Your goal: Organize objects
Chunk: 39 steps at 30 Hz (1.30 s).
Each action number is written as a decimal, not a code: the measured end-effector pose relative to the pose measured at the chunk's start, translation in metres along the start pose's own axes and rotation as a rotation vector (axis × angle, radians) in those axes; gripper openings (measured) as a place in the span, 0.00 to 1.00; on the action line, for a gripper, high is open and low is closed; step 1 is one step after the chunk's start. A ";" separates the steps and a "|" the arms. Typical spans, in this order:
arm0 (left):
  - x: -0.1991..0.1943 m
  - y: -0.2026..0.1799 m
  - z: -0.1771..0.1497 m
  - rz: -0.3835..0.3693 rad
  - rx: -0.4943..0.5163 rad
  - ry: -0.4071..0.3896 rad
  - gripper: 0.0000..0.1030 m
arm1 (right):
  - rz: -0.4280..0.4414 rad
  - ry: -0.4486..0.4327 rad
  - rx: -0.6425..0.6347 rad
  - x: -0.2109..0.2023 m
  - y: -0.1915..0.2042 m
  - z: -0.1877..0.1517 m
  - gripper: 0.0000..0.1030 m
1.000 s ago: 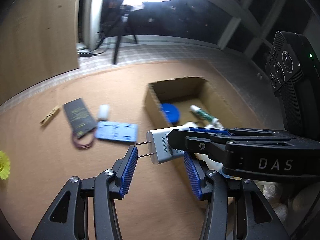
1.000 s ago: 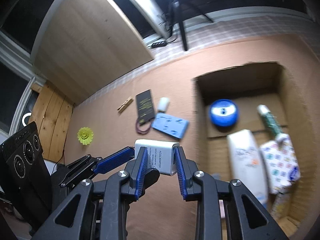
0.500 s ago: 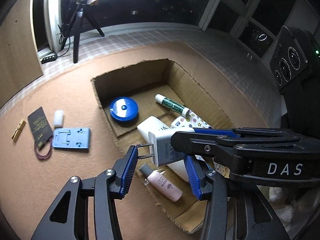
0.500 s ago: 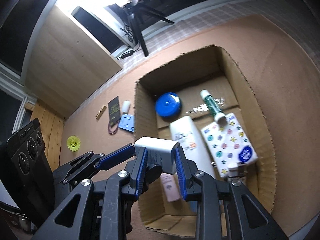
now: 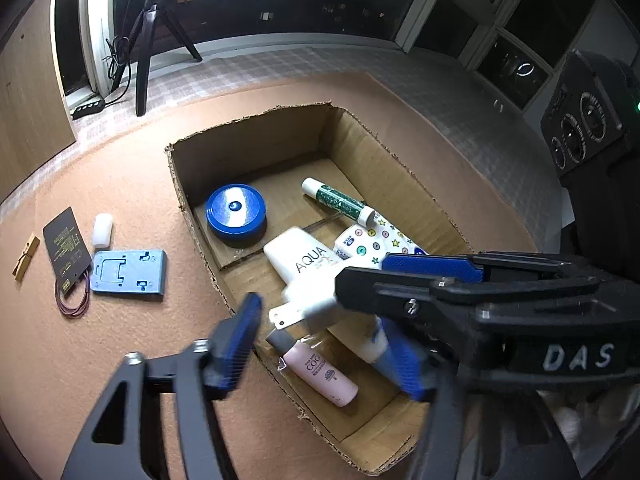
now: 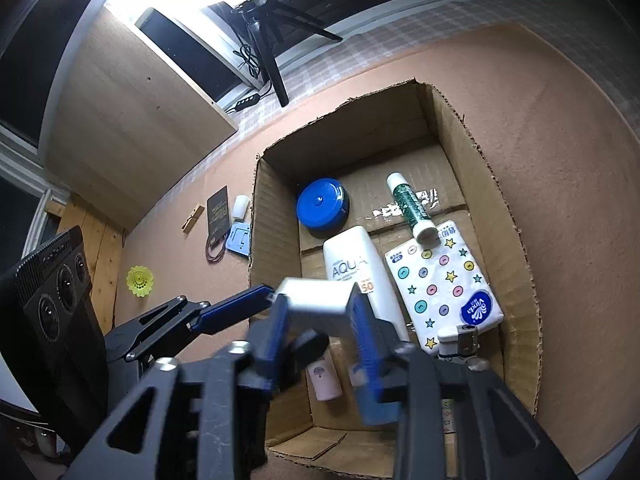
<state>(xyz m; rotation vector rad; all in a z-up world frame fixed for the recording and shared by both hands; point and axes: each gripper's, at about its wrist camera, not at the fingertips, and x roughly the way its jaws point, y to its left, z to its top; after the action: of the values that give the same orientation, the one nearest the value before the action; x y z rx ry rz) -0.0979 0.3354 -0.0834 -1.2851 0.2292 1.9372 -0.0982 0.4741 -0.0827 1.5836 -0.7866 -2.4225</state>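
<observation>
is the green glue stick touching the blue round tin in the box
Apart. The right wrist view shows bare cardboard floor between the green glue stick and the blue round tin; the left wrist view shows that gap too.

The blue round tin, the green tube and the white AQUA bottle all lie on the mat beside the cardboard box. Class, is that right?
Not quite. The blue round tin, the green tube and the white AQUA bottle all lie inside the cardboard box, not on the mat beside it. The right wrist view shows this.
</observation>
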 end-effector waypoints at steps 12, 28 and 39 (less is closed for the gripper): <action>-0.011 0.000 -0.006 -0.002 0.014 -0.018 0.68 | -0.072 -0.042 0.001 -0.008 -0.002 0.000 0.56; -0.058 0.070 -0.041 0.049 -0.114 -0.053 0.68 | -0.039 -0.058 -0.061 0.000 0.039 -0.002 0.56; -0.096 0.146 -0.080 0.108 -0.245 -0.069 0.68 | 0.010 -0.053 -0.169 0.025 0.100 0.002 0.56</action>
<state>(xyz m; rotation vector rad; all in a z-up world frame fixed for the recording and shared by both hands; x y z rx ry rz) -0.1254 0.1450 -0.0783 -1.3835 0.0269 2.1491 -0.1271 0.3797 -0.0526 1.4554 -0.5789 -2.4604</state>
